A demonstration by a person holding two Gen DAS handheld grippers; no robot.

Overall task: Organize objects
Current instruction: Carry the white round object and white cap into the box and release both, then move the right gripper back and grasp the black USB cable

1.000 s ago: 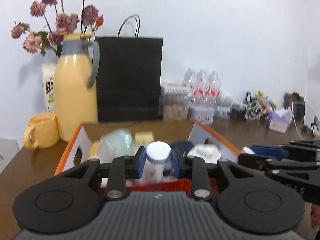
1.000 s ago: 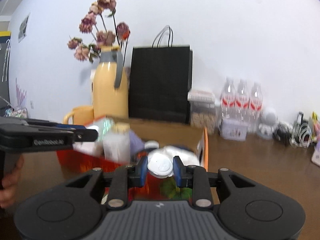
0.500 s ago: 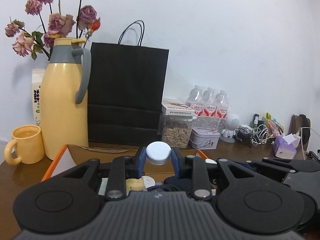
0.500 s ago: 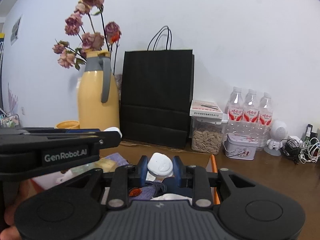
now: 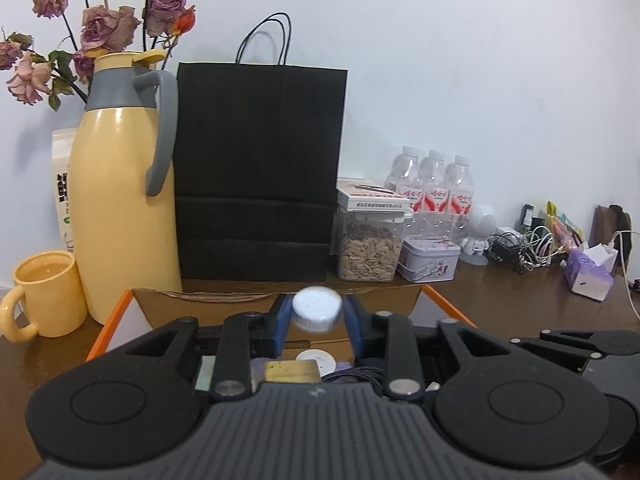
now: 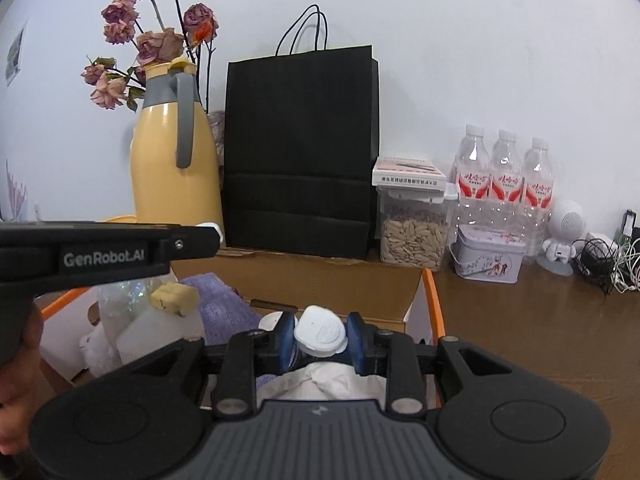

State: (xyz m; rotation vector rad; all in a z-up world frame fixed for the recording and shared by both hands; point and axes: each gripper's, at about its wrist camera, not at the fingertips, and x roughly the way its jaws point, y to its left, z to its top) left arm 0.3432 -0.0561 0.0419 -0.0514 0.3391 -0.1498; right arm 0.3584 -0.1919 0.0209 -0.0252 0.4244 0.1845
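Left gripper [image 5: 317, 322] fingers now opening around white-capped bottle [image 5: 317, 313], right gripper [image 6: 320, 342] holding flip-cap bottle [image 6: 320, 332], both advanced over box [image 6: 430, 292].

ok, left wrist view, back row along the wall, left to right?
yellow mug → yellow thermos jug → black paper bag → seed jar → lilac tin → white robot figure → cable tangle → purple tissue pack

Bag [image 5: 260, 172] behind box [image 5: 400, 300].
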